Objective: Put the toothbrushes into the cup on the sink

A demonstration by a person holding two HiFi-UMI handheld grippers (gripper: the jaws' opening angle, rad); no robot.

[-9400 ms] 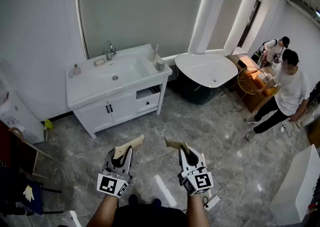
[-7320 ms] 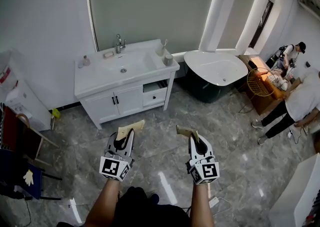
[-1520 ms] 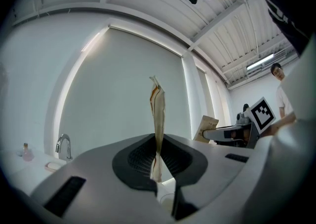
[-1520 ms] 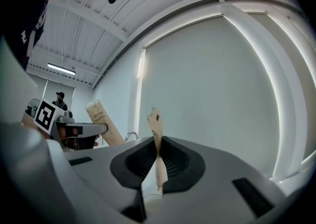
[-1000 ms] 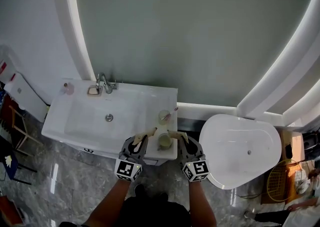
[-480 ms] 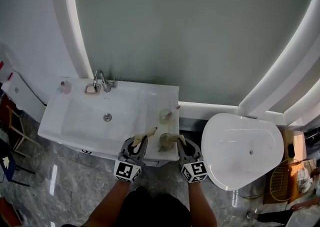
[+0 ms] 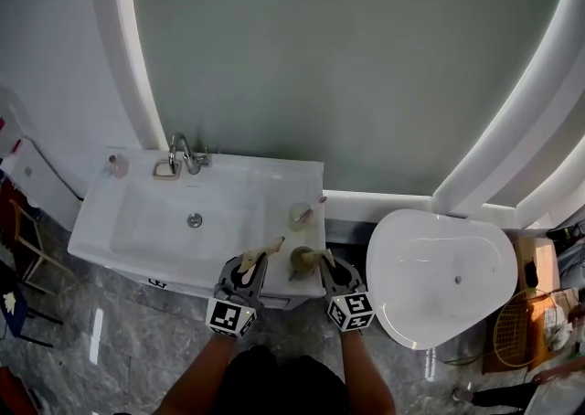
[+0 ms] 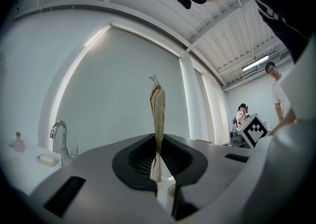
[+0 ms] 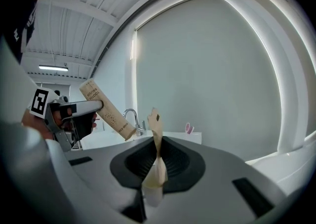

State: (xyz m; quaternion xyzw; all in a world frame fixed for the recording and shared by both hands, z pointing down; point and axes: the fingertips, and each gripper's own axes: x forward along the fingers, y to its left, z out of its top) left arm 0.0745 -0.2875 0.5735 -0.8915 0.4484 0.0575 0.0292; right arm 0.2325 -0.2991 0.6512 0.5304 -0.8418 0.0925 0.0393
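Note:
Seen from the head view, a white sink [image 7: 137,230] fills the left middle. On its right rim stands a pale cup [image 7: 299,216] with a pink-headed toothbrush [image 7: 315,205] leaning in it. A darker cup [image 7: 297,264] sits nearer the front edge. My left gripper [image 7: 249,263] is shut on a brown paper toothbrush packet [image 7: 265,247], edge-on in the left gripper view [image 8: 158,114]. My right gripper [image 7: 322,260] is shut on a second packet [image 7: 308,256], which sticks up in the right gripper view [image 9: 156,134] and overlaps the darker cup. Both grippers hover at the sink's front right corner.
A faucet [image 7: 183,155], a soap dish [image 7: 165,169] and a small pink bottle [image 7: 114,164] line the sink's back edge. A white bathtub [image 7: 439,276] stands to the right, with a wire basket [image 7: 535,331] beyond. People [image 8: 275,87] stand in the background.
Both grippers have kept their packets and stayed over the sink's front right corner. The head view has shifted slightly.

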